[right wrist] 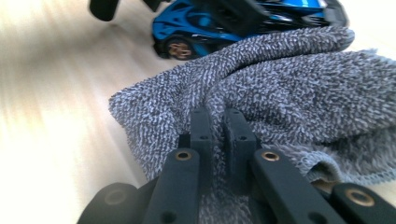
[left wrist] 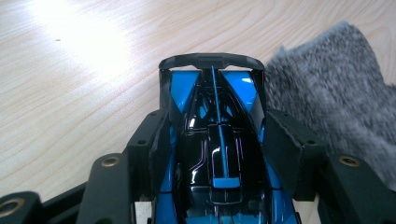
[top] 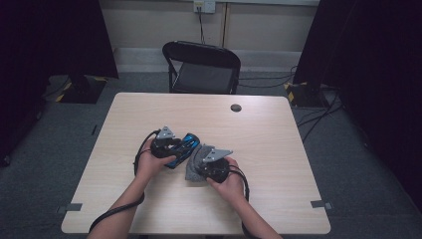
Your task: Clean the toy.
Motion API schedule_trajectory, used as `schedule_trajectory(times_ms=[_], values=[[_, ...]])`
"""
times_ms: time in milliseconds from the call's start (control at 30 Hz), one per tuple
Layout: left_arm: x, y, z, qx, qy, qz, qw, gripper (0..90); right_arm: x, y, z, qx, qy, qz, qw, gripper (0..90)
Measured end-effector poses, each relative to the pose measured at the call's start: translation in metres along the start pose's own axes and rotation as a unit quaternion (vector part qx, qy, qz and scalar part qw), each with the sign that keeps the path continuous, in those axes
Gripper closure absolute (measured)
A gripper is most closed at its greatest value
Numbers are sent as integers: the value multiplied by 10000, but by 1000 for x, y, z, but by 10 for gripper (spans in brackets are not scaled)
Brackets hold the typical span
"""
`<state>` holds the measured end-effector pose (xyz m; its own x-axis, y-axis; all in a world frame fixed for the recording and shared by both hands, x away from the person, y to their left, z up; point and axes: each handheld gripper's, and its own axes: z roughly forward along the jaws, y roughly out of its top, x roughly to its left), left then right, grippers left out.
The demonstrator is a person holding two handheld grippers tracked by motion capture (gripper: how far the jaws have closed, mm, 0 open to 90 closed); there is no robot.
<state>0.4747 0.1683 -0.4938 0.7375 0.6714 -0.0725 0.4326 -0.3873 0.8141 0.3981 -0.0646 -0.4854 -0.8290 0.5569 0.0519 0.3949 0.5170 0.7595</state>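
So there's a blue and black toy car sitting near the middle of the light wood table, a bit toward the near side. The left gripper has it clamped across the body, one black pad on each flank, which is really clear in the left gripper view, where the toy car runs straight up between the jaws. Its long axis lines up with the gripper there, the end with the black wing bar pointing away from the hand. In the high view that puts the car on a diagonal, lying from near-left to far-right, with that wing end aimed toward the far right.

Just to the right of it is a grey towel, bunched up and fuzzy, touching or nearly touching the car's side. The right gripper is pinching a fold of it, jaws pressed almost together with the terry cloth squeezed between them. In the right gripper view the grey towel drapes right against the toy car, which lies crosswise at the top of the frame with a wheel showing. That view is a bit motion-blurred on the table side.
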Motion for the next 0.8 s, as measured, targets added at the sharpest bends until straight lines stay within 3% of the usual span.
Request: schedule_trajectory(times_ms=[467, 800], values=[[0, 0, 0, 0, 0, 3, 10000, 422, 32, 6, 12, -13, 458, -307, 9985, 843], [0, 0, 0, 11, -3, 4, 10000, 422, 38, 6, 13, -5, 584, -353, 9977, 843]])
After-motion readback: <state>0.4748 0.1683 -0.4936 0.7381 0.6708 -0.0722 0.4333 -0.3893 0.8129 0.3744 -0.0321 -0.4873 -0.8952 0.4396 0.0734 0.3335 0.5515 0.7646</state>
